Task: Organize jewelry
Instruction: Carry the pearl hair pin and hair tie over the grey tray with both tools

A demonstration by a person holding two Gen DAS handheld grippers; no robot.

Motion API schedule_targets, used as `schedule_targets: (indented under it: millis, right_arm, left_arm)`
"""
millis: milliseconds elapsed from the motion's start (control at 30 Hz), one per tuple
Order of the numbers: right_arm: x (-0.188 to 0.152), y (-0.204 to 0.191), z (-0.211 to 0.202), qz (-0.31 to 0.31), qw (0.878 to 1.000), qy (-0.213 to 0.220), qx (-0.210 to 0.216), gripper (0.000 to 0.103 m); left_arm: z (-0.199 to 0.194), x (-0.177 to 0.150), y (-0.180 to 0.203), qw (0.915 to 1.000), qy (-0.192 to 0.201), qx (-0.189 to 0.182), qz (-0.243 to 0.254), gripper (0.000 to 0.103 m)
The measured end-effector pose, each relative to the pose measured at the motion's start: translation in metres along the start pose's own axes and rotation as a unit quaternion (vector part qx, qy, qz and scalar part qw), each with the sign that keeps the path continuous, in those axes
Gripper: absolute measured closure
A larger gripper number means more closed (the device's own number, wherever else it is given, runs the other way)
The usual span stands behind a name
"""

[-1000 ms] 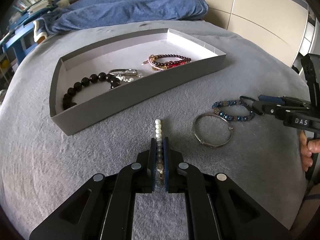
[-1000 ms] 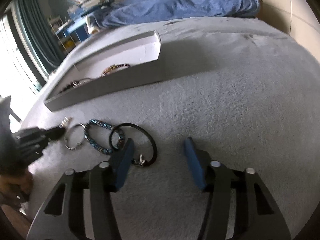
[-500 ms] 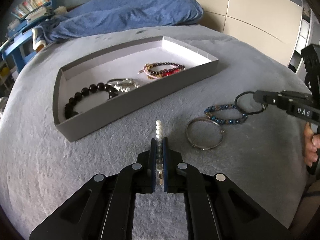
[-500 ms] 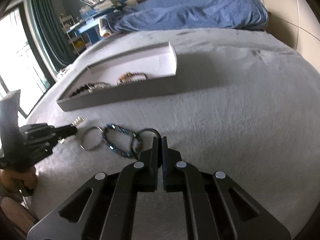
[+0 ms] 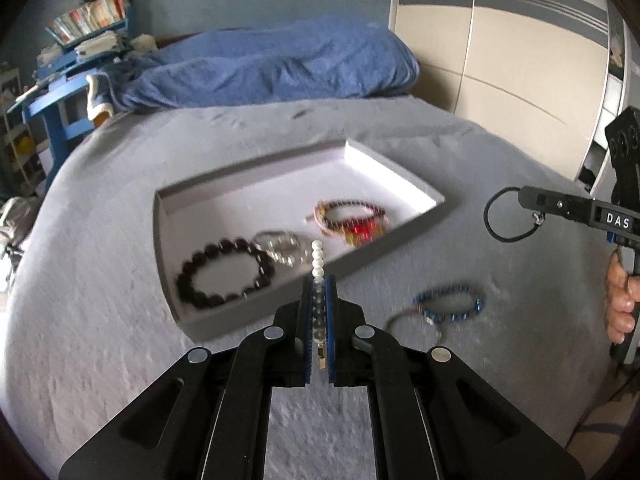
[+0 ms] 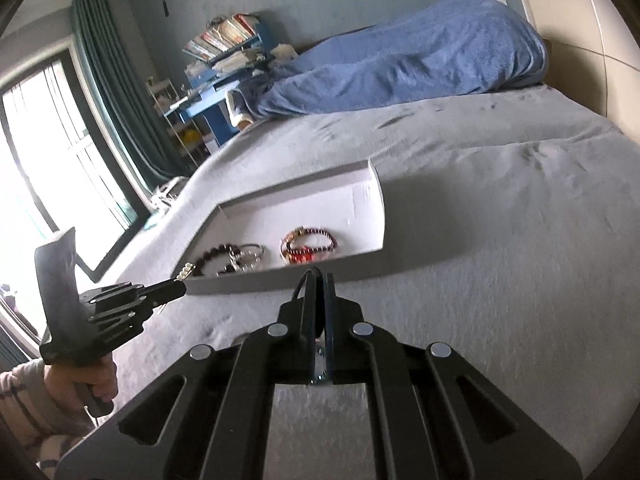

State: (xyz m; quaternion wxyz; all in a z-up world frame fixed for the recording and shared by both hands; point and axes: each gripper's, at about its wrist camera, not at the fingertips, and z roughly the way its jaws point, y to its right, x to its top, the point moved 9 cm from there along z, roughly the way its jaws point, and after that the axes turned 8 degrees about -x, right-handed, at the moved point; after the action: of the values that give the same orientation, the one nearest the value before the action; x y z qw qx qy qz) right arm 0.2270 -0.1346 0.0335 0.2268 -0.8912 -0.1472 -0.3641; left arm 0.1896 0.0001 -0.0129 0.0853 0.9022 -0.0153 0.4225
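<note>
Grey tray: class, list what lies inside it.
Inside the grey tray lie a black bead bracelet, a silver piece and a red-and-dark bracelet. The left gripper and its pearl strand cover a little.

My left pads (image 5: 329, 312) are hiding most of the pearl bracelet (image 5: 317, 258); motion blur is smearing the silver bangle (image 5: 404, 318), and my right pads (image 6: 330, 312) are covering the black cord's (image 6: 306, 280) clasp.

Black left gripper (image 5: 319, 280), blue pads, silver screws.
</note>
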Motion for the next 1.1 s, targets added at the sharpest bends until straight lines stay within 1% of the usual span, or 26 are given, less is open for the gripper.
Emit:
schedule_targets:
  millis: [200,333,500,600,800,1100]
  right_arm:
    - [0.015,0.004,-0.002,0.009,1.0,0.006,0.008,0.1]
    - [0.028,-0.003,0.009,-0.009,1.0,0.002,0.005,0.1]
    - [0.045,-0.017,0.041,-0.033,0.999,-0.014,0.002,0.1]
    - [0.048,-0.022,0.065,-0.044,0.999,-0.032,-0.003,0.1]
    - [0.038,-0.029,0.107,-0.072,0.995,-0.071,-0.021,0.1]
    - [0.019,-0.024,0.139,-0.088,0.989,-0.109,-0.047,0.1]
  left_arm:
    - [0.002,0.016,-0.007,0.9999,0.01,0.006,-0.002,0.097]
    - [0.008,0.024,-0.015,0.9999,0.008,0.011,-0.007,0.097]
    - [0.023,0.031,-0.028,0.9996,0.0,0.02,-0.017,0.097]
    - [0.032,0.031,-0.035,0.9994,-0.006,0.024,-0.026,0.097]
    - [0.049,0.027,-0.045,0.9987,-0.023,0.032,-0.032,0.097]
    - [0.064,0.016,-0.055,0.9971,-0.048,0.045,-0.038,0.097]
